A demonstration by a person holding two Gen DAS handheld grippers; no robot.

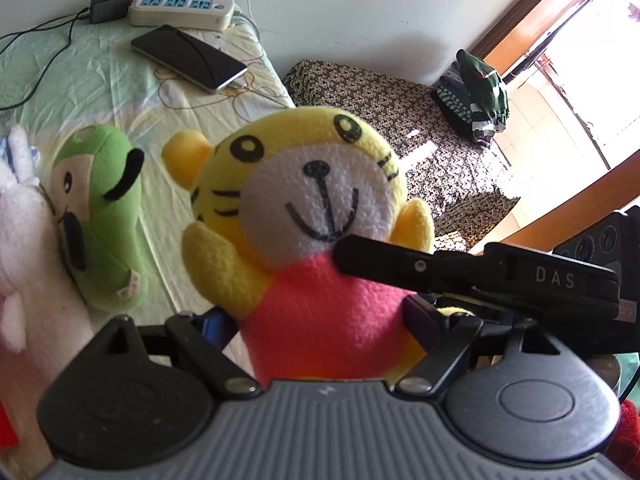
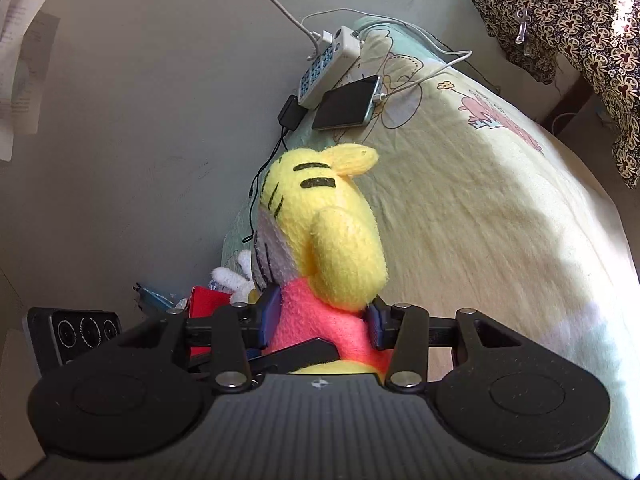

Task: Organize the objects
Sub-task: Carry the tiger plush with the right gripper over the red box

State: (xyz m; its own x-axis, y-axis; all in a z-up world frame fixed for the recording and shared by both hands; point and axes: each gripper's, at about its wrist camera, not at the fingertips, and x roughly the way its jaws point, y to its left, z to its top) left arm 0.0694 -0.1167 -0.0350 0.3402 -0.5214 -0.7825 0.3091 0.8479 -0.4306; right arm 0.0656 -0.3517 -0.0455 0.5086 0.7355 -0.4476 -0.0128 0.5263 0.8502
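Both claws grip the yellow tiger plush toy (image 1: pixel 320 216) by its pink body, raised above the bed (image 2: pixel 480 220): the left claw (image 1: pixel 316 320) pinches it low at the sides, and the right claw (image 2: pixel 320 320) closes narrowly across it. A green plush toy (image 1: pixel 104 216) lies on the sheet just left of it, with a phone (image 1: pixel 188 58) and power strip (image 1: pixel 182 8) further back by the wall.

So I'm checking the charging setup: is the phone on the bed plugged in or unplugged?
Plugged in. The right wrist view shows a white cable entering the end of the phone, which lies beside the power strip.
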